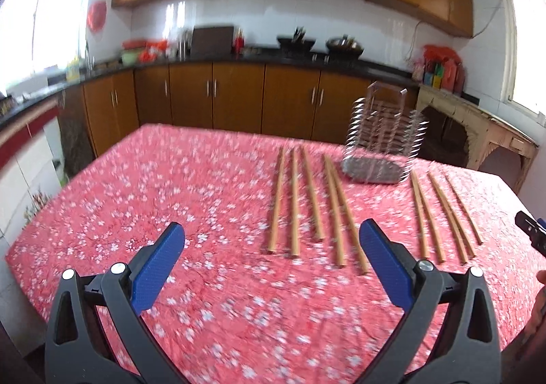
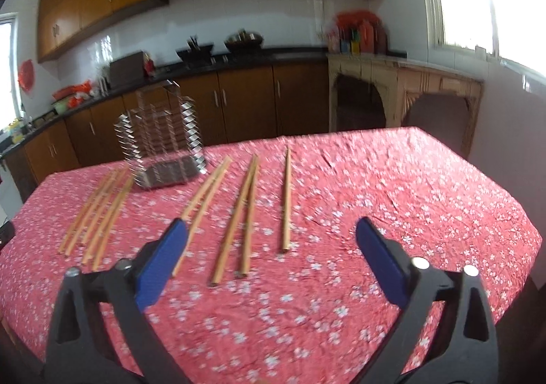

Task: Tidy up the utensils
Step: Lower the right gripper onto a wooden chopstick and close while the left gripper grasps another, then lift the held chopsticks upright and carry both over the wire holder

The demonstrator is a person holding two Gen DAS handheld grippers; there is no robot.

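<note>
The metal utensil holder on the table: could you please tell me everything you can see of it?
The utensil holder is an upright, open-topped basket that looks like shiny metal wire: thin vertical rods crossed by stacked horizontal rings, on a darker solid base. A wire loop rises from its back rim. It appears empty, though motion blur hides fine detail. It stands on the red floral tablecloth towards the far edge, between two groups of wooden chopsticks lying flat beside it. Neither gripper touches it.

Ten long, slender wooden chopsticks [image 2: 286, 203] lay flat on the worktop in two loose groups, either side of an upright, empty wire-mesh metal utensil holder [image 2: 163, 138] near the far edge.
</note>
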